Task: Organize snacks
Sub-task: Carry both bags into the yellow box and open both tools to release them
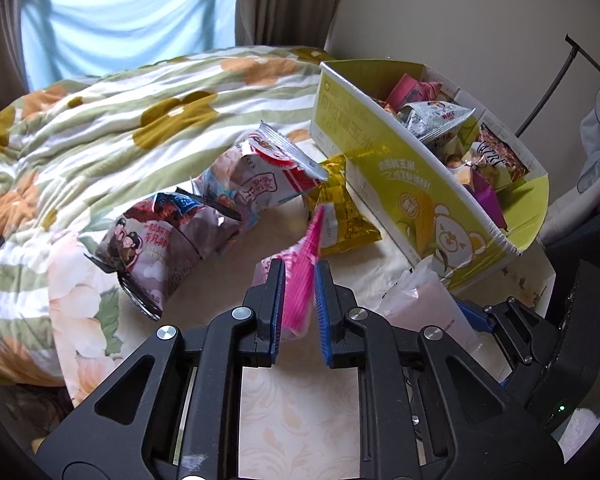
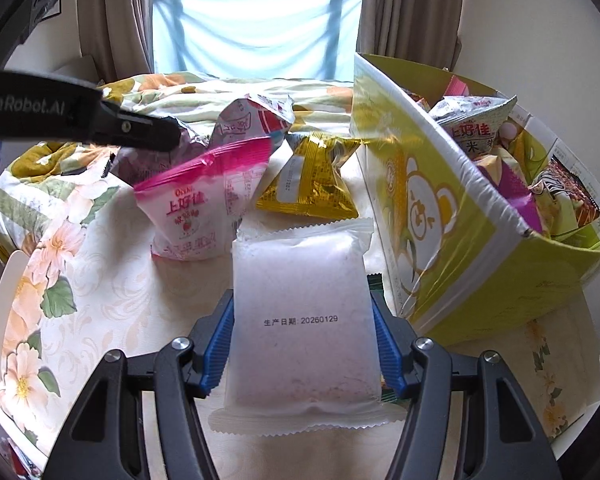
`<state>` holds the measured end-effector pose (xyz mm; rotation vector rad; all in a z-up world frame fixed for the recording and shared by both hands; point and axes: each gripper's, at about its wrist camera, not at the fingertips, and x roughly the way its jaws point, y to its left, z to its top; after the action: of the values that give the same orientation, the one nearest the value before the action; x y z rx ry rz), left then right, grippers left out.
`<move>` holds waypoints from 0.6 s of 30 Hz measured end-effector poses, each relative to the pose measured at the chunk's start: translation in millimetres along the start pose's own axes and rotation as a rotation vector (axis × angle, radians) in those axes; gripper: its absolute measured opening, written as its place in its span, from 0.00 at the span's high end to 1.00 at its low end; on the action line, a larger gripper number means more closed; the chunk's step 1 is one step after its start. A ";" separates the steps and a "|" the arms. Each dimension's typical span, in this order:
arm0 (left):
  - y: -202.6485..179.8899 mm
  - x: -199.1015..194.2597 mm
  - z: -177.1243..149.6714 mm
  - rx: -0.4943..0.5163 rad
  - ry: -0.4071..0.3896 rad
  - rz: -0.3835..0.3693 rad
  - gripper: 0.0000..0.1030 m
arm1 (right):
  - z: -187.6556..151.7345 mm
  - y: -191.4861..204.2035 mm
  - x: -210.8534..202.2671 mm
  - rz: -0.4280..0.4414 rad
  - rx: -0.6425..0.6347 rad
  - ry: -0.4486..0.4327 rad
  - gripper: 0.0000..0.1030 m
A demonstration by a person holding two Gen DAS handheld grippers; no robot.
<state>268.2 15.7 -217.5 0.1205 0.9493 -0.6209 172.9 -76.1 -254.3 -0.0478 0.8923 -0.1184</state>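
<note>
- Left tongs (image 1: 298,280) pinching pink snack packet (image 1: 304,276) by its crimped edge.
- Right tongs (image 2: 304,344) clamped on white frosted packet (image 2: 300,308), beside yellow-green carton (image 2: 452,240).

We see a table (image 2: 112,300) under a cream cloth printed with flowers, and a bed with a flowered quilt (image 1: 100,120) just behind it. On the cloth stands 1 yellow-green cardboard box (image 2: 452,248) at the right, with packets inside. Just left of it lies a gold packet (image 2: 312,184). Further left, against the quilt, lie a red-and-white packet (image 1: 268,176) and a purple packet (image 1: 160,256), touching each other.
</note>
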 end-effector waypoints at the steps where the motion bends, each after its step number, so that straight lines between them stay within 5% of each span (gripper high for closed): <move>1: -0.1 -0.6 0.9 -0.002 0.002 -0.001 0.87 | 0.3 0.0 -1.2 0.003 0.003 0.000 0.43; 15: 6.3 28.2 -10.8 0.052 0.111 0.027 0.84 | -4.3 -2.1 -3.1 0.003 0.041 0.006 0.43; 17: 8.0 37.9 -12.7 0.057 0.119 0.035 0.68 | -5.8 -1.5 -0.7 0.002 0.039 0.012 0.43; 18: 8.3 46.8 -12.4 0.052 0.136 0.024 0.30 | -6.6 -1.0 1.4 0.000 0.038 0.016 0.43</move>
<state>283.6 6.2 -263.1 0.2218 1.0617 -0.6213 168.6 -77.2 -259.4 -0.0116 0.9057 -0.1355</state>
